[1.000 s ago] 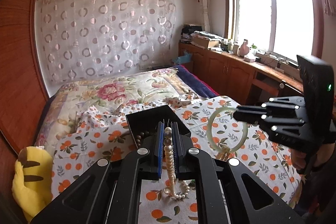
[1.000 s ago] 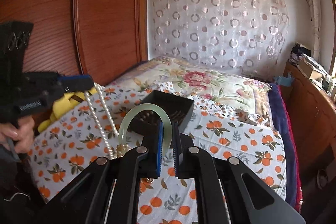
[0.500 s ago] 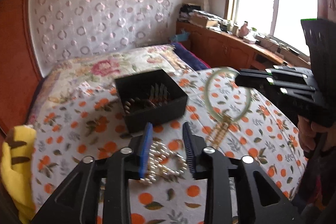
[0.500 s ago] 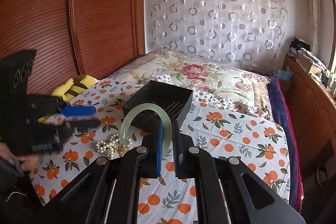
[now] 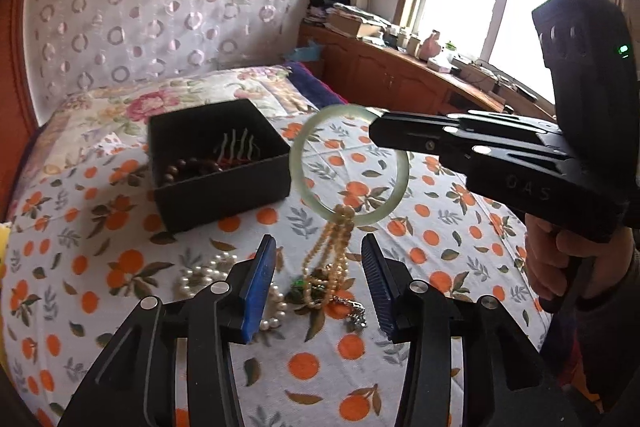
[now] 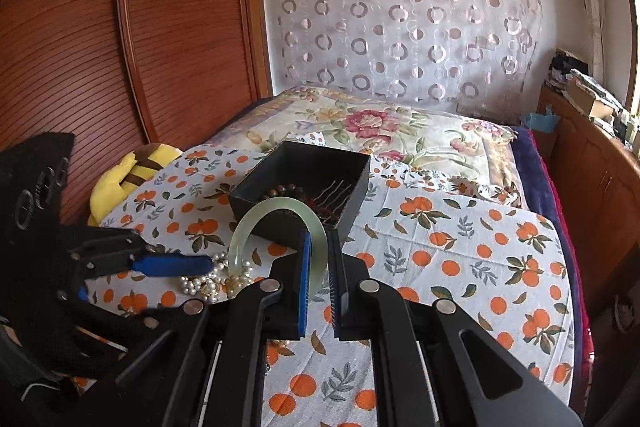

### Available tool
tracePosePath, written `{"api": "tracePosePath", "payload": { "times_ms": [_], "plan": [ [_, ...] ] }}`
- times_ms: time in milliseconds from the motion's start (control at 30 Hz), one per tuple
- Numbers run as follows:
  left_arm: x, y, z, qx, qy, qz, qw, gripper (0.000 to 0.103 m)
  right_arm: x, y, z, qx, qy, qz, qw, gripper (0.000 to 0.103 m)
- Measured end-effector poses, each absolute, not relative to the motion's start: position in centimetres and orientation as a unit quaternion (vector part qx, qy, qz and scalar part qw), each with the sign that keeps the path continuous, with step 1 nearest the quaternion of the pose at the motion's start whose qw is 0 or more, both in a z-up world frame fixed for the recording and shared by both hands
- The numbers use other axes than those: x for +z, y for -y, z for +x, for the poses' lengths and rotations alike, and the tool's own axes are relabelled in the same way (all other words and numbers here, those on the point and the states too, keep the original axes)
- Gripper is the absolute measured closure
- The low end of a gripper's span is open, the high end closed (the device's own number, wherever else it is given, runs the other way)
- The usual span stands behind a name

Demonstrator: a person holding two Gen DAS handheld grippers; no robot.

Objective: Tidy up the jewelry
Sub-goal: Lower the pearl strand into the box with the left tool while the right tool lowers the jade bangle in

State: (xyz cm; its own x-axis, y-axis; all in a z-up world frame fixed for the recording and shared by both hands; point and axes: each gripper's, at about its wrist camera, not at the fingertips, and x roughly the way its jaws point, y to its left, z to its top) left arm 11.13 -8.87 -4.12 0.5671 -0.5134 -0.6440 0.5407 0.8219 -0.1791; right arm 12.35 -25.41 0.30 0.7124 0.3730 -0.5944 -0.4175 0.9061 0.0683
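My right gripper (image 6: 319, 259) is shut on a pale green jade bangle (image 6: 256, 223) and holds it above the bed; it also shows in the left wrist view (image 5: 308, 147). A gold bead necklace (image 5: 336, 247) hangs tangled from the bangle's lower edge. My left gripper (image 5: 318, 267) is open and empty, just above a white pearl necklace (image 5: 200, 273) heaped on the orange-print sheet. A black box (image 5: 224, 187) behind holds brown beads (image 5: 176, 171) and hair pins.
A small green-and-silver trinket (image 5: 298, 285) lies beside the pearls. A yellow plush toy (image 6: 132, 171) sits at the bed's left edge by the wooden wardrobe. A wooden cabinet (image 5: 400, 79) with clutter runs under the window on the right.
My left gripper has opened, let the pearl necklace fall onto the sheet, and dropped lower toward it. My right gripper still holds the bangle, with the gold beads hanging from it.
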Motion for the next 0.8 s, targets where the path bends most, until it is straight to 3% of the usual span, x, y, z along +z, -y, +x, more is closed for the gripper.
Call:
{"api": "tracePosePath", "payload": {
  "times_ms": [100, 133, 200, 800],
  "plan": [
    [-4.8, 9.5, 11.8, -0.302, -0.367, 0.018, 0.88, 0.063, 0.3, 25.4, 12.3, 0.214, -0.312, -0.033, 0.925, 0.093],
    [-5.0, 9.7, 12.0, -0.301, -0.369, 0.02, 0.879, 0.078, 0.3, 25.4, 12.3, 0.214, -0.312, -0.033, 0.925, 0.093],
    [-5.2, 9.9, 12.2, -0.305, -0.375, 0.019, 0.875, 0.095, 0.2, 25.4, 12.3, 0.213, -0.314, -0.035, 0.925, 0.093],
    [2.4, 8.1, 10.3, -0.287, -0.285, 0.036, 0.914, 0.096, -2.0, 25.9, 13.6, 0.188, -0.337, -0.052, 0.921, 0.093]
  ]
}}
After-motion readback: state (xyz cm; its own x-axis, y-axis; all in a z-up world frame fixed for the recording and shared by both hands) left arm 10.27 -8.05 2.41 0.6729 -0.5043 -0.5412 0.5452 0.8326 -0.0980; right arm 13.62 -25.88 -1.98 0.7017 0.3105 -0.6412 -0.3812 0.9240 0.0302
